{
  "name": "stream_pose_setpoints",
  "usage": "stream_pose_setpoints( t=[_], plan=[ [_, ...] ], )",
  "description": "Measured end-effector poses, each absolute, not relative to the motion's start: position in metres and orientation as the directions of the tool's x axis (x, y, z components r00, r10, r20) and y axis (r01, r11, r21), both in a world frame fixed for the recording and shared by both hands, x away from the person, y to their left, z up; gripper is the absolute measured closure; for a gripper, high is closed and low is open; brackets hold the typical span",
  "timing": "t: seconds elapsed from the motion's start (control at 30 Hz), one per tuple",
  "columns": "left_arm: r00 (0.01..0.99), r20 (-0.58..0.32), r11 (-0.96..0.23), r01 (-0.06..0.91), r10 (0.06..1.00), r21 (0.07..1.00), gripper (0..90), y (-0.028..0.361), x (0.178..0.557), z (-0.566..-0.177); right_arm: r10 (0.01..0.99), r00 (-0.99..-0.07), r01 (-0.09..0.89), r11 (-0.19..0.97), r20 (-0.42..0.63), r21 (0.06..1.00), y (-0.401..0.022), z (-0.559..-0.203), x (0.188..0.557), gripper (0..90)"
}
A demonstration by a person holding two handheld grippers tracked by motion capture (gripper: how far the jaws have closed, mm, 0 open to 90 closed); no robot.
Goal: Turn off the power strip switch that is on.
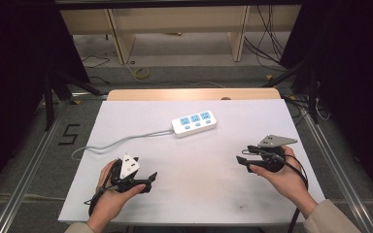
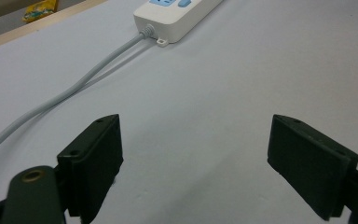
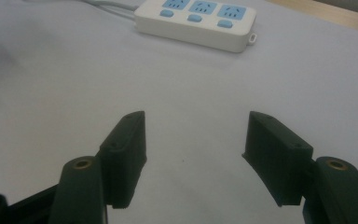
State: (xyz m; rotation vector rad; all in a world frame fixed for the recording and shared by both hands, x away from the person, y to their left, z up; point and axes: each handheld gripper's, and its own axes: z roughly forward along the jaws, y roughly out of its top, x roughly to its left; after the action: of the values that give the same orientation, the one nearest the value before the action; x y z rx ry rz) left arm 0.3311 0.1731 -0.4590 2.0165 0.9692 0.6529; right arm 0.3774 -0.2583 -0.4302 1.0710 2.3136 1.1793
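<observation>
The power strip [image 1: 194,123] lies flat on the white sheet [image 1: 204,194] that covers the table, in the far middle part, with its three blue sockets facing up. Its grey cable [image 1: 121,141] goes out from the left end and runs over the sheet toward the near left side.

In the right gripper view the power strip [image 3: 198,22] is well ahead of the two black jaws and a little to the left of the gap between them. The right gripper [image 3: 193,154] has its jaws wide apart, with only bare sheet between them. In the high view this gripper [image 1: 243,158] is held in the person's right hand [image 1: 281,177], near the right edge, well apart from the strip.

In the left gripper view the strip [image 2: 177,18] is far ahead, at the top, and the cable [image 2: 65,95] passes to the left of the jaws. The left gripper [image 2: 196,149] also has its jaws wide apart, holding nothing. From above, it [image 1: 151,179] rests at the near left in the left hand [image 1: 110,194].
</observation>
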Motion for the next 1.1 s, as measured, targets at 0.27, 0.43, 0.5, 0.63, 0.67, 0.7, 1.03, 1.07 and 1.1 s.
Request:
stream_pose_setpoints(
  t=[0.27, 0.43, 0.5, 0.63, 0.67, 0.7, 1.03, 1.07, 1.1],
  plan=[
    [0.578, 0.105, -0.398, 0.408, 0.809, 0.822, 17.6, 0.173, 0.330, -0.459, 0.747, -0.663, 0.481, 0.368, 0.055, 0.795, -0.269, -0.438, 0.362, 37.9],
    [0.578, 0.104, -0.398, 0.409, 0.809, 0.822, 17.6, 0.173, 0.330, -0.459, 0.744, -0.666, 0.475, 0.369, 0.052, 0.799, -0.271, -0.440, 0.356, 37.5],
    [0.578, 0.103, -0.396, 0.408, 0.809, 0.823, 17.6, 0.174, 0.329, -0.459, 0.741, -0.670, 0.471, 0.377, 0.045, 0.797, -0.271, -0.440, 0.354, 37.4],
    [0.574, 0.100, -0.390, 0.409, 0.813, 0.825, 17.6, 0.175, 0.329, -0.459, 0.739, -0.672, 0.465, 0.377, 0.042, 0.801, -0.271, -0.440, 0.350, 36.9],
    [0.574, 0.100, -0.390, 0.409, 0.813, 0.825, 17.6, 0.175, 0.329, -0.459, 0.739, -0.673, 0.463, 0.379, 0.040, 0.801, -0.272, -0.441, 0.349, 36.8],
    [0.574, 0.100, -0.391, 0.409, 0.813, 0.825, 17.6, 0.175, 0.329, -0.459, 0.740, -0.672, 0.468, 0.376, 0.045, 0.800, -0.272, -0.442, 0.348, 36.8],
    [0.575, 0.104, -0.393, 0.404, 0.812, 0.826, 17.7, 0.176, 0.327, -0.457, 0.736, -0.677, 0.462, 0.388, 0.035, 0.797, -0.273, -0.446, 0.342, 36.2],
    [0.575, 0.104, -0.393, 0.405, 0.811, 0.826, 17.6, 0.176, 0.327, -0.457, 0.736, -0.676, 0.463, 0.387, 0.036, 0.798, -0.273, -0.446, 0.342, 36.1],
    [0.576, 0.104, -0.393, 0.404, 0.811, 0.826, 17.7, 0.176, 0.327, -0.457, 0.735, -0.677, 0.462, 0.386, 0.036, 0.799, -0.273, -0.446, 0.342, 36.0]
  ],
)
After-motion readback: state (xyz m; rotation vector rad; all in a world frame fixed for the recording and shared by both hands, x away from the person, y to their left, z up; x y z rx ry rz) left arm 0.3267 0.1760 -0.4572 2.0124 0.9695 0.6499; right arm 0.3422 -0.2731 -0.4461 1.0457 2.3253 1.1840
